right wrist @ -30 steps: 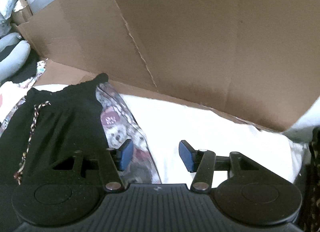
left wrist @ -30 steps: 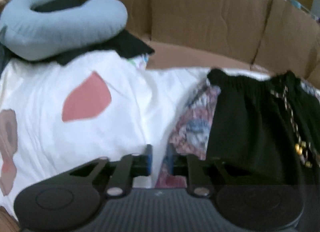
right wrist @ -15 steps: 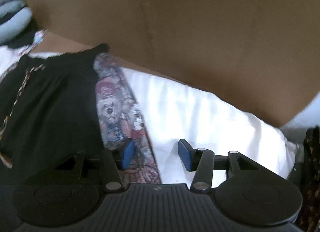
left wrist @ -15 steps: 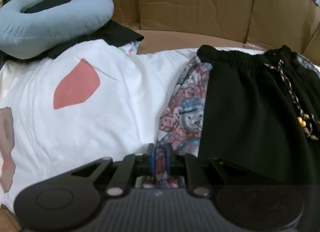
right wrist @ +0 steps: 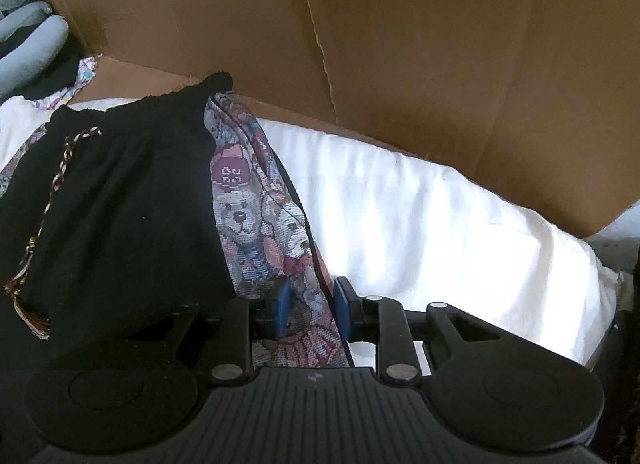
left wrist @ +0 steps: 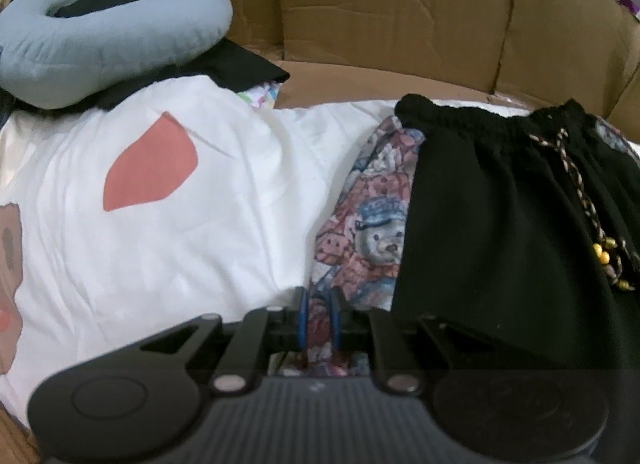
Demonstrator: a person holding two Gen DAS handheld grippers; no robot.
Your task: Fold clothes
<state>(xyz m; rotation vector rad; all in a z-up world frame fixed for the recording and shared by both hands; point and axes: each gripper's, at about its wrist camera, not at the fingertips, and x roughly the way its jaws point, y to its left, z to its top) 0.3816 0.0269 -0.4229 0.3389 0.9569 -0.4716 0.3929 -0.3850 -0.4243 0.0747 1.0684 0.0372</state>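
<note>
A black garment [left wrist: 500,223] with a braided drawstring [left wrist: 580,191] lies on top of a bear-print fabric [left wrist: 372,223], both on white bedding [left wrist: 200,223]. My left gripper [left wrist: 319,320] is shut on the left edge of the bear-print fabric, which is pinched between its blue pads. In the right wrist view the black garment [right wrist: 120,203] sits to the left and the bear-print fabric [right wrist: 256,223] shows along its right side. My right gripper [right wrist: 312,306] is closing. The fabric's right edge lies between its pads, which do not visibly press it.
Brown cardboard walls [left wrist: 380,3] [right wrist: 400,43] stand close behind the bedding. A grey-blue neck pillow [left wrist: 100,43] rests on dark cloth at the back left. The white bedding [right wrist: 420,223] spreads out to the right of the clothes.
The right gripper's jaws have narrowed a good deal around the right edge of the bear-print fabric. The left gripper keeps its pinch on the fabric and its view has steadied.
</note>
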